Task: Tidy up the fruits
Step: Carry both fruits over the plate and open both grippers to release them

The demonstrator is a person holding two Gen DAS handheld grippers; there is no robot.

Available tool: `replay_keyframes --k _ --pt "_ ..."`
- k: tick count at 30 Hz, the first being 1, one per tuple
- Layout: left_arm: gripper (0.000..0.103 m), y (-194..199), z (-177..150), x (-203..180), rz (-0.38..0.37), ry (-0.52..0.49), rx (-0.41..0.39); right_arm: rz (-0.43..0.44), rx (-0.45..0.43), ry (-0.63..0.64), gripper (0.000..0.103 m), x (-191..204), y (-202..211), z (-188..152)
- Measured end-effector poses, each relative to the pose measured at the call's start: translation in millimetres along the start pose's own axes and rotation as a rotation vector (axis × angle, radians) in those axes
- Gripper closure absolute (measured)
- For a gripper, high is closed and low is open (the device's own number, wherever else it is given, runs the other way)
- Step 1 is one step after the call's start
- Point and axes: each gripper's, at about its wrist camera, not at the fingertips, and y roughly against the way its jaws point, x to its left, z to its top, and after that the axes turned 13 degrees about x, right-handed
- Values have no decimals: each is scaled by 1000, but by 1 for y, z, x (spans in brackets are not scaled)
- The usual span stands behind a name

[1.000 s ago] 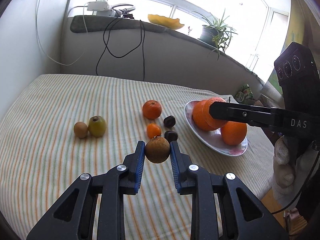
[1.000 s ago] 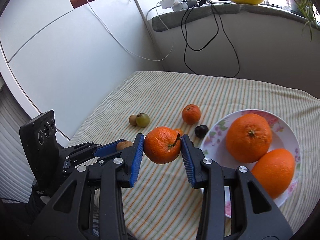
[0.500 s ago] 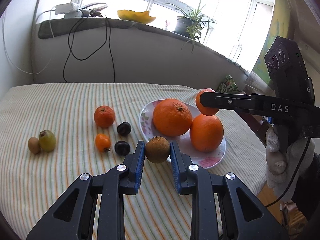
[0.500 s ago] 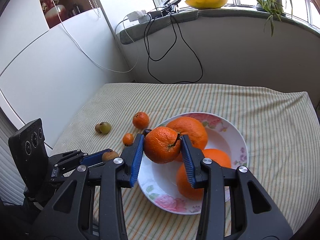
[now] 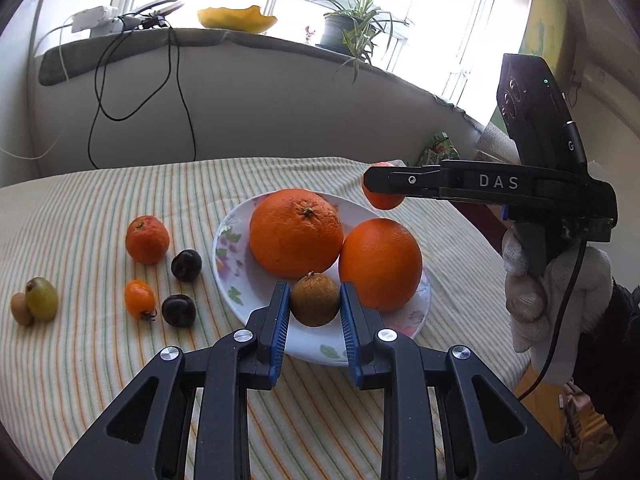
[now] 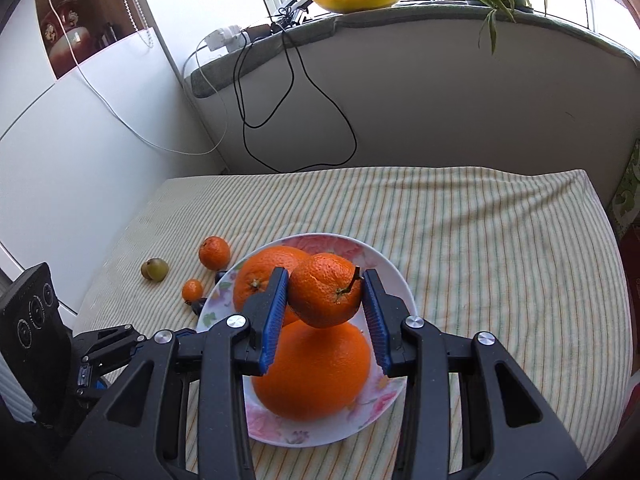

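Note:
My left gripper (image 5: 315, 306) is shut on a small brown round fruit (image 5: 315, 299), held over the near rim of the flowered white plate (image 5: 230, 256). Two big oranges (image 5: 296, 232) (image 5: 380, 262) lie in that plate. In the right wrist view my right gripper (image 6: 325, 294) is shut on a stemmed mandarin (image 6: 325, 289), hanging above the plate (image 6: 390, 268) and its oranges (image 6: 312, 372). From the left wrist view the right gripper (image 5: 382, 192) shows side-on with the mandarin (image 5: 382, 200) at its tip, beyond the plate's far right rim.
Left of the plate lie a mandarin (image 5: 147, 239), a small orange fruit (image 5: 140, 299), two dark plums (image 5: 186, 265) (image 5: 179, 310), a green fruit (image 5: 41, 298) and a brown one (image 5: 21, 309). A gloved hand (image 5: 552, 296) holds the right gripper. Cables (image 6: 296, 92) hang down the back wall.
Both grippers have swung right from the loose fruit to the plate, each keeping its fruit. The brown fruit now hangs over the plate's near rim, the mandarin above the oranges.

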Motion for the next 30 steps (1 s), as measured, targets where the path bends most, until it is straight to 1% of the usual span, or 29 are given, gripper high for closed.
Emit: replay_keyframes --k 10,17,25,26,27,28,29,30 --pt "80 -9 5 -9 5 -13 19 -13 27 -27 64 -20 -16 8" --pt "79 -11 6 -11 5 -15 23 -5 36 -41 64 -23 -21 7" --pt "79 -11 6 -9 4 -10 22 -21 35 -34 63 -20 -22 8" --pt "75 -11 6 -9 6 -11 21 -21 37 -33 62 -20 -22 8" --pt "70 -10 6 -9 9 -11 20 -21 36 -29 51 -20 -22 8" --pt "61 -9 6 -8 12 -8 17 -27 28 -24 43 -18 -20 7" --pt "57 -8 6 -8 13 -5 15 -37 15 -20 32 -17 -18 7" --pt "56 -8 6 -7 12 -4 13 -39 4 -15 29 -16 -15 8"
